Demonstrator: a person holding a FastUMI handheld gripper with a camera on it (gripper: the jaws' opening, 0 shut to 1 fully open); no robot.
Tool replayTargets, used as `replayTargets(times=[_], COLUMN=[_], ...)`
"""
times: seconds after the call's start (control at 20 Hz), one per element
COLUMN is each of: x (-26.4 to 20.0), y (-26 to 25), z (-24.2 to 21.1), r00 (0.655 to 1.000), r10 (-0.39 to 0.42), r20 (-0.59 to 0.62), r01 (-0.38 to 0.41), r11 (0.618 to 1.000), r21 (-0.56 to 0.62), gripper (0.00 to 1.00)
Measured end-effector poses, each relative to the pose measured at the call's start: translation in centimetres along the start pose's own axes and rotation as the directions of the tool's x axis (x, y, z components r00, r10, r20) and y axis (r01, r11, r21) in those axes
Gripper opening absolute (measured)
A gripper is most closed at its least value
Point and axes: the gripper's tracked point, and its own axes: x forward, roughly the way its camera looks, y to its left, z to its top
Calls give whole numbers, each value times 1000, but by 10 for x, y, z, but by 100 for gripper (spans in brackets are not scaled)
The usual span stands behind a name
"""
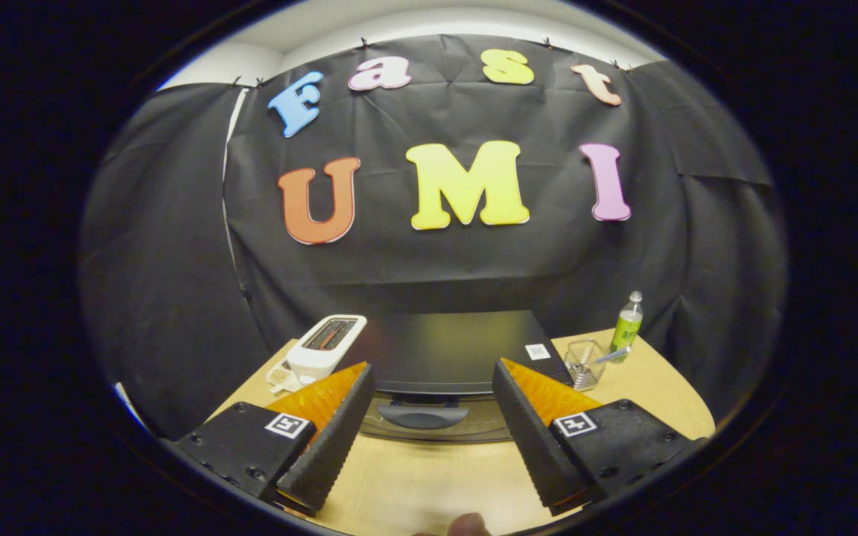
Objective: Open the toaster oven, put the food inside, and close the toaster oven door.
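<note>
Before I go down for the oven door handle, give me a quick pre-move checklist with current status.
1. Fingers spread apart, nothing between them: ok.
2. Toaster oven just ahead, centred between the fingers: ok.
3. Door handle in sight below the oven's top edge: ok.
4. Door shut: ok, it appears closed.
5. White toaster and wire basket stand off to the oven's sides, clear of the handle: ok.
6. Food located: cannot tell.

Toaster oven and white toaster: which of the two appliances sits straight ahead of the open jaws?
The black toaster oven, door handle facing the gripper, jaws spread either side. The white slot toaster stands off beside it, beyond one finger.
</note>
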Motion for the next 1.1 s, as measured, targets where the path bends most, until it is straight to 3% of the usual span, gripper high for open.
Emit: replayTargets(times=[0.2, 0.6, 1.1], x=[46, 88, 72], y=[-3, -1, 0], z=[-42, -69, -85], r00=[995, 987, 980], r10=[-15, -69, -133], r20=[-94, -144, -148], r01=[18, 67, 128], r11=[999, 998, 991], r21=[27, -20, -39], gripper=[100, 100, 100])
